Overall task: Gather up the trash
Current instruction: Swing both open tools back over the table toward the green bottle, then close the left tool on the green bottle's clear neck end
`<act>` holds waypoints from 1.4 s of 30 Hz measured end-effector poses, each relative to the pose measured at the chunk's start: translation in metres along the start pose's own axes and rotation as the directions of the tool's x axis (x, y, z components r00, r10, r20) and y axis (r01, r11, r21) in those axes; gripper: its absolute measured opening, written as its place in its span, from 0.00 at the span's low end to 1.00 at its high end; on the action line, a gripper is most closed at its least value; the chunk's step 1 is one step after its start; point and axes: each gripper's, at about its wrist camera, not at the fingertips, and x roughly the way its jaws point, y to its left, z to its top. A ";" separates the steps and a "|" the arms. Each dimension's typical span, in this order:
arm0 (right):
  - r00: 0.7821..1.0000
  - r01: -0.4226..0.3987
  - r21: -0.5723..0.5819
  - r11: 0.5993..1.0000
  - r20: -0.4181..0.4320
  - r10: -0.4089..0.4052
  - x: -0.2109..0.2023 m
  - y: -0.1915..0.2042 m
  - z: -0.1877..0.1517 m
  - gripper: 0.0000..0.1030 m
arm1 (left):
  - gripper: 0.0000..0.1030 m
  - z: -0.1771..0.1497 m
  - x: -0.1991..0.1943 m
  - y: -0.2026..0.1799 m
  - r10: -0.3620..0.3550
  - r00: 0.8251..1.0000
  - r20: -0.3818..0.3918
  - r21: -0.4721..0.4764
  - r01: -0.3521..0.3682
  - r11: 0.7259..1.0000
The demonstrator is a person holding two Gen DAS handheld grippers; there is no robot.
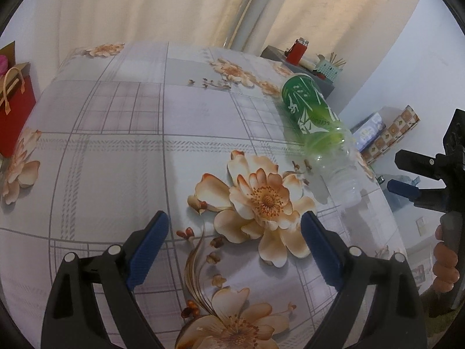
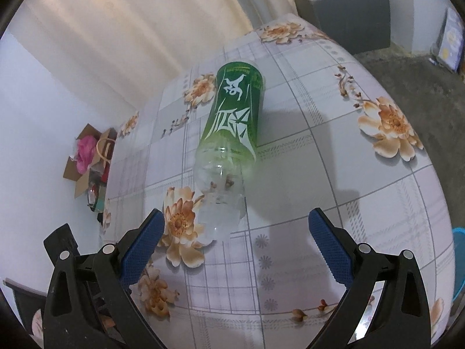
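Note:
An empty clear plastic bottle (image 2: pixel 229 142) with a green label lies on its side on the flowered tablecloth (image 2: pixel 319 174), neck toward the camera. My right gripper (image 2: pixel 235 247) is open above the table, its blue pads spread either side of the bottle's neck end, a little short of it. In the left wrist view the same bottle (image 1: pixel 316 128) lies at the right part of the table. My left gripper (image 1: pixel 235 250) is open over a printed flower, left of and nearer than the bottle, holding nothing. The right gripper (image 1: pixel 407 174) shows at that view's right edge, held by a hand (image 1: pixel 444 264).
A red gift bag (image 1: pixel 14 116) stands off the table's left side beside an open cardboard box (image 2: pixel 84 160). A grey cabinet (image 2: pixel 343 14) with a red flask (image 1: pixel 296 51) and a small basket (image 1: pixel 330 68) stands beyond the far corner. Curtains hang behind. A blue container edge (image 2: pixel 459 261) shows at the right.

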 end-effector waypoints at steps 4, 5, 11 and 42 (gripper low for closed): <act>1.000 0.002 0.002 1.000 0.002 -0.002 -0.003 -0.001 -0.001 0.92 | 0.88 0.000 0.000 0.000 -0.002 1.000 -0.002 0.007 0.002 1.000; 1.000 0.003 0.004 1.000 0.003 -0.003 -0.004 -0.002 -0.001 0.92 | 0.88 -0.001 -0.001 0.000 -0.001 1.000 -0.002 0.008 0.001 1.000; 1.000 0.009 0.014 1.000 0.011 -0.009 -0.009 -0.007 -0.003 0.92 | 0.88 0.001 -0.001 -0.001 -0.001 1.000 -0.012 -0.005 0.001 1.000; 0.995 0.017 0.136 0.991 0.094 -0.030 -0.051 -0.071 -0.031 0.92 | 0.92 0.103 0.089 -0.111 -0.007 0.999 -0.043 0.085 0.010 0.996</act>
